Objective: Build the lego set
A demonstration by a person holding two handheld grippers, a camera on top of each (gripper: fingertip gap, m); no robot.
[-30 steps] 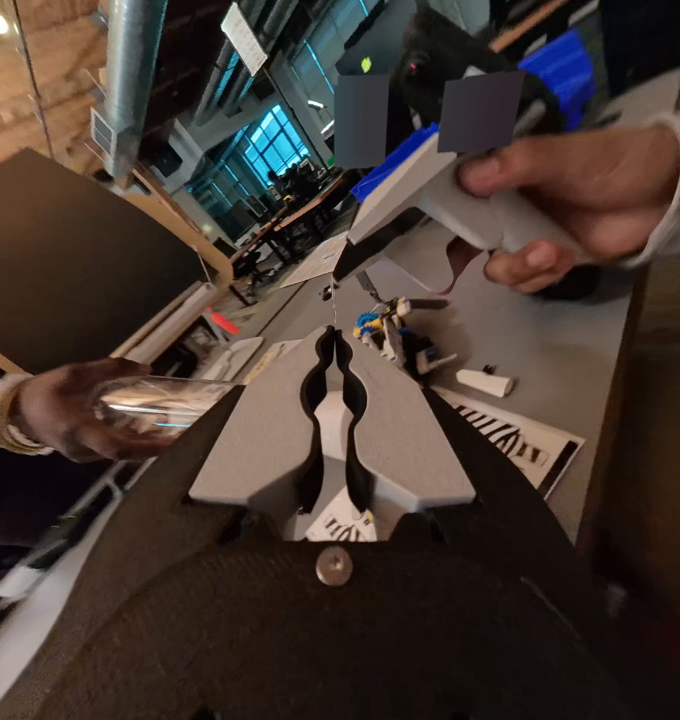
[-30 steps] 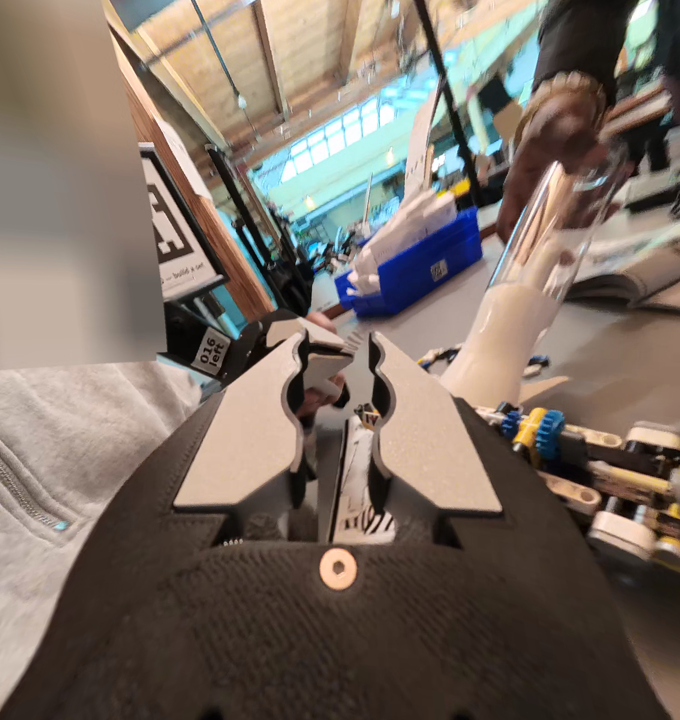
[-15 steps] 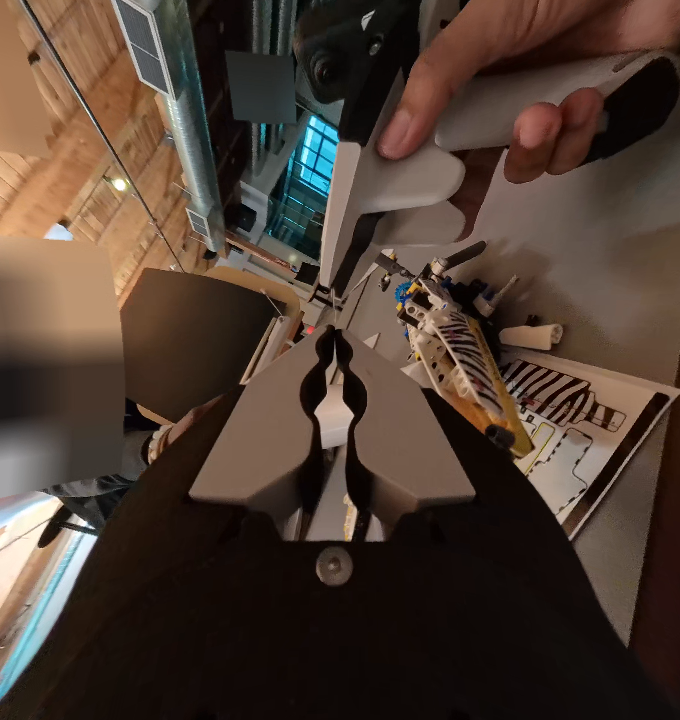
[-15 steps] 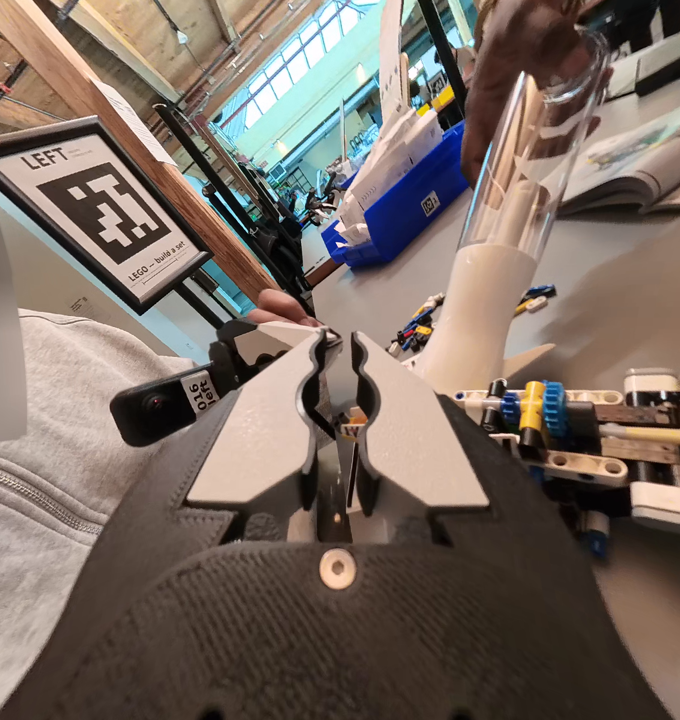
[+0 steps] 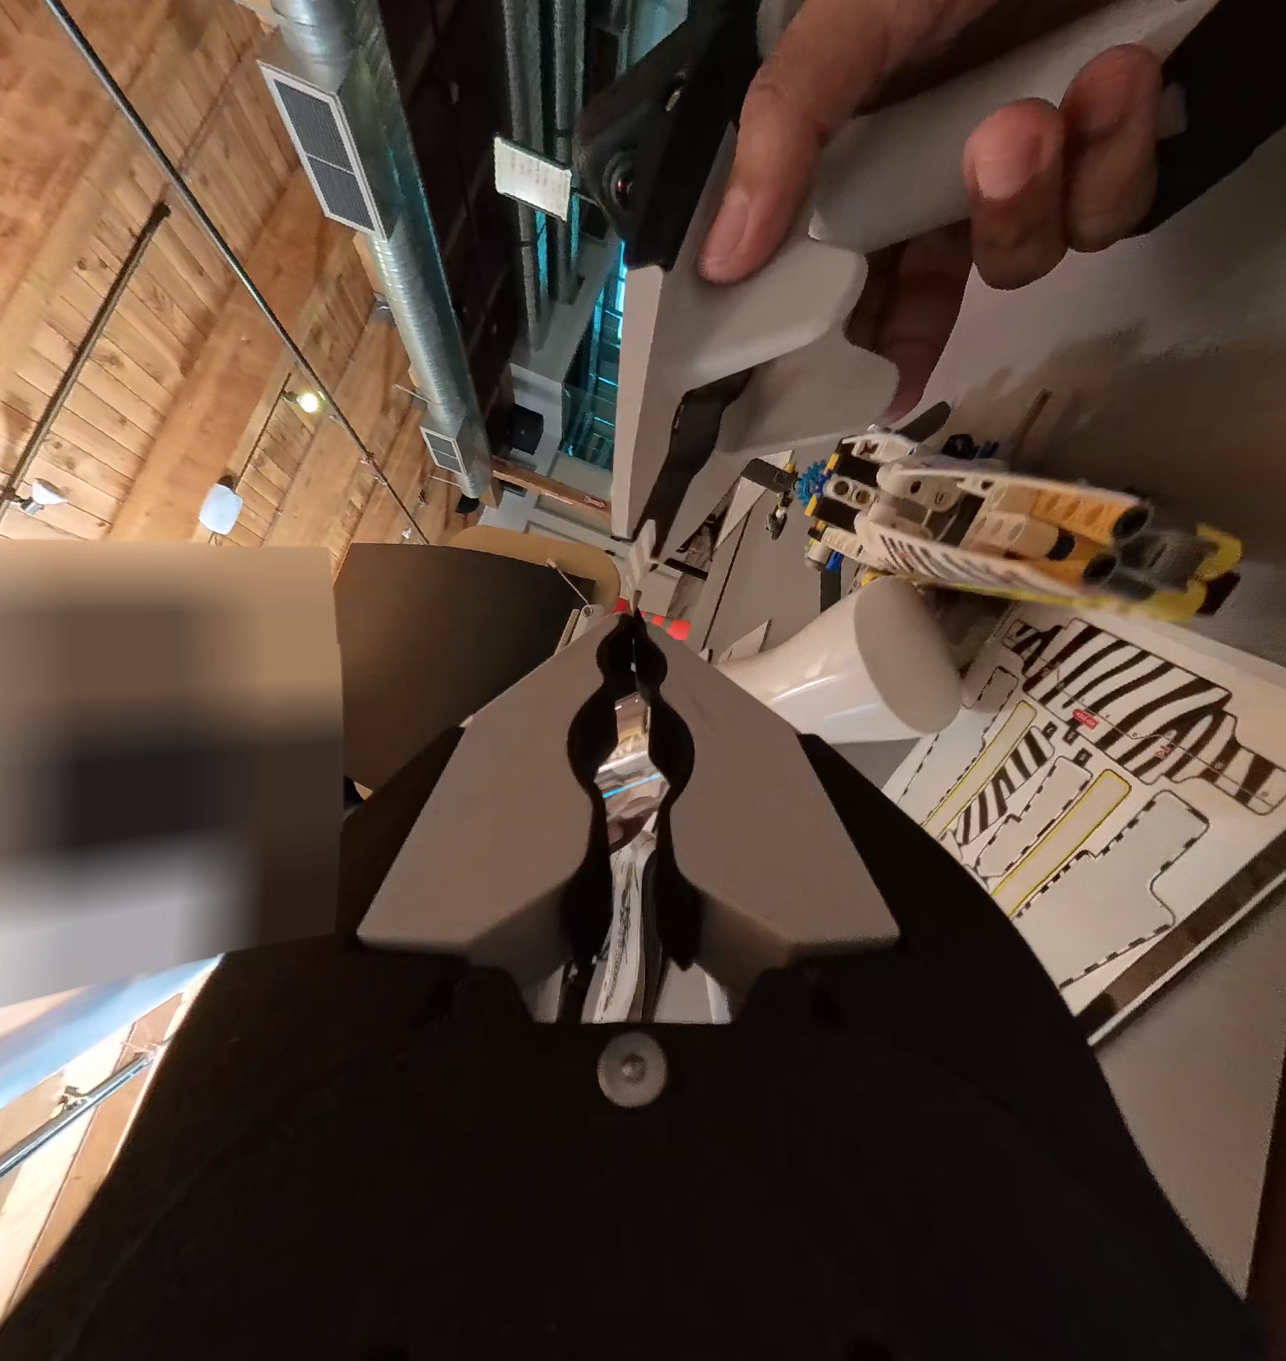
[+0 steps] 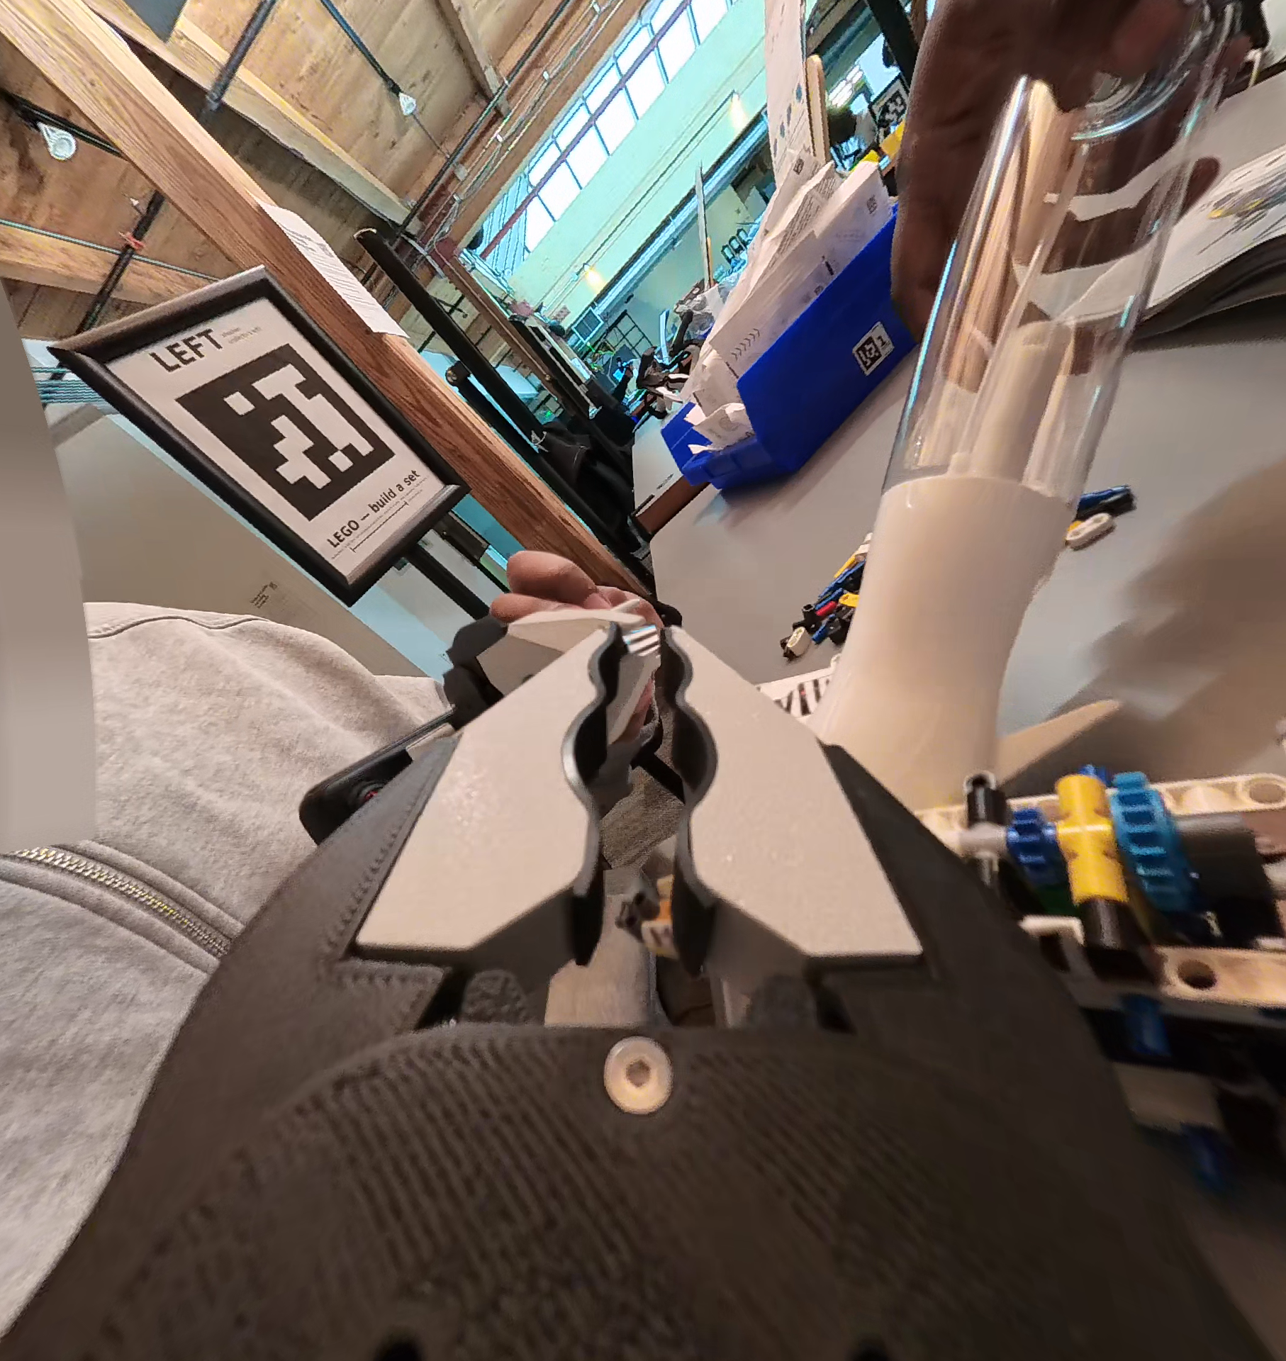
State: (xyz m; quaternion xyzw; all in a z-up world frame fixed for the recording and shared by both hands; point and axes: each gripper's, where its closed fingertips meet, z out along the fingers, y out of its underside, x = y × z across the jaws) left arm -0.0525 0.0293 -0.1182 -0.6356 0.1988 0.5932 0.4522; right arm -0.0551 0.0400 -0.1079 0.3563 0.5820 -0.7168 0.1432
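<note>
My left gripper [image 5: 634, 620] is shut, with a small thin white piece [image 5: 635, 589] sticking out of its tips. My right gripper [image 6: 644, 639] is shut on the other end of the same piece [image 6: 641, 638]. The two grippers meet tip to tip above the grey table [image 6: 1178, 412]. The right gripper also shows in the left wrist view [image 5: 644, 546], held by a hand. The left gripper also shows in the right wrist view [image 6: 552, 648]. The half-built lego model [image 5: 993, 530] of white, yellow and black beams with blue gears lies to the right [image 6: 1126, 884].
A clear tube on a white flared base [image 6: 942, 589] stands by the model, and another person's hand [image 6: 993, 110] holds its top. A striped sticker sheet [image 5: 1067, 773], loose lego pieces [image 6: 831, 611], a blue bin [image 6: 809, 383], an open booklet [image 6: 1251, 221] and a framed sign [image 6: 272, 442] are around. Both grippers' tips are close together, under 4 cm apart.
My right gripper's jaws have closed from a gap onto the small piece. Both grippers have moved closer together, and the left view has rolled so that the model and white base look nearer.
</note>
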